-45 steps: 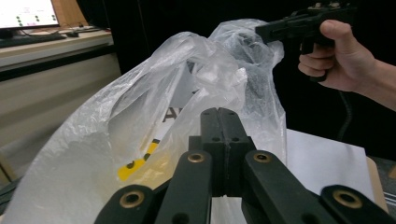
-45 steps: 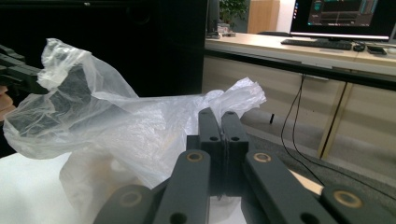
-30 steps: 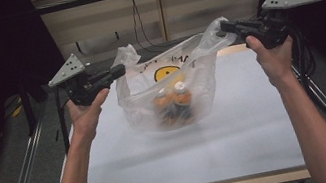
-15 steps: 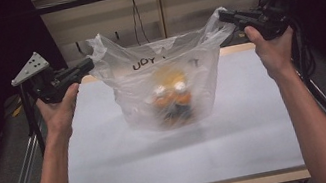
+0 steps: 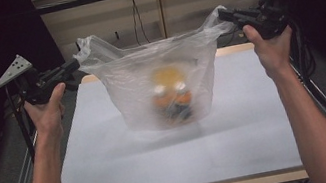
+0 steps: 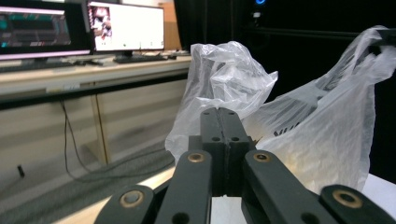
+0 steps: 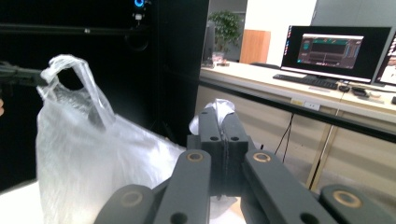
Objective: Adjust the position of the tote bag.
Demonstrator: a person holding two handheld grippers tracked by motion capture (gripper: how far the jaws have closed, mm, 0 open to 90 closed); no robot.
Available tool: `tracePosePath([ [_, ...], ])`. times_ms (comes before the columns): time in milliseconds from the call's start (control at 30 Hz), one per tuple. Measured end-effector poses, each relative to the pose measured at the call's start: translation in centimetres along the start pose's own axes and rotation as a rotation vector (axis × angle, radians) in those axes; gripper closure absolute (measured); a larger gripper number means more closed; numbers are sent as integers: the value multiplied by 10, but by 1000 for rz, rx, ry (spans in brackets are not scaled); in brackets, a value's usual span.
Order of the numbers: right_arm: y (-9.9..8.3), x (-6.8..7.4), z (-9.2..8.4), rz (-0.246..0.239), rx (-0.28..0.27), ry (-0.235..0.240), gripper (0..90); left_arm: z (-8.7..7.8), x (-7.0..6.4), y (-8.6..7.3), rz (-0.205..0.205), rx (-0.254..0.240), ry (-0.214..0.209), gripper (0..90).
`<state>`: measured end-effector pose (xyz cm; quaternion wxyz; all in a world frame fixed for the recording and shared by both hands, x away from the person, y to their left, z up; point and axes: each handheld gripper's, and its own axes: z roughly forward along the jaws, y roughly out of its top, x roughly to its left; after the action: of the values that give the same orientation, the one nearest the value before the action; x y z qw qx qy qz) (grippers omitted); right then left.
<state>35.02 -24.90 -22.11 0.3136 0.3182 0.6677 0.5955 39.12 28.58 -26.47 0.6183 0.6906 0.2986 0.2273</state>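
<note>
From the high view, a person is holding a clear plastic bag (image 5: 160, 84) stretched between two hand-held grippers above a white table (image 5: 113, 166). The left gripper (image 5: 76, 63) is pinching the bag's left handle, and the right gripper (image 5: 221, 14) is pinching the right handle, so the bag's mouth is being pulled wide and taut. The bag's bottom is hanging just over the tabletop, weighed down by orange-coloured items (image 5: 173, 101) bunched at its base; whether it is touching the table is hard to tell. Holding both handles level is keeping the contents from spilling.

In the left gripper view, the left gripper (image 6: 219, 114) is showing its black jaws pressed together, with crumpled handle film (image 6: 224, 74) rising out from between them. The rest of the bag is sloping away to the right toward the other handle.

In the right gripper view, the right gripper (image 7: 219, 114) is likewise clamped together on a small tuft of plastic (image 7: 219, 107). The bag's body is hanging to the left, its far handle looping up toward the other gripper.
</note>
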Motion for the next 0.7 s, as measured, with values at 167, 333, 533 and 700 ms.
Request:
tracePosePath([
  [167,-28,1,2,3,47,1,900,5,3,-21,-23,31,-8,900],
  [333,-45,-2,-3,21,62,0,900,6,-2,-31,-18,39,-26,900],
  [533,-66,1,-17,29,76,10,900,3,-11,-47,-17,42,-63,900],
  [700,-84,5,-22,41,84,20,900,2,-14,-62,-39,36,-75,900],
])
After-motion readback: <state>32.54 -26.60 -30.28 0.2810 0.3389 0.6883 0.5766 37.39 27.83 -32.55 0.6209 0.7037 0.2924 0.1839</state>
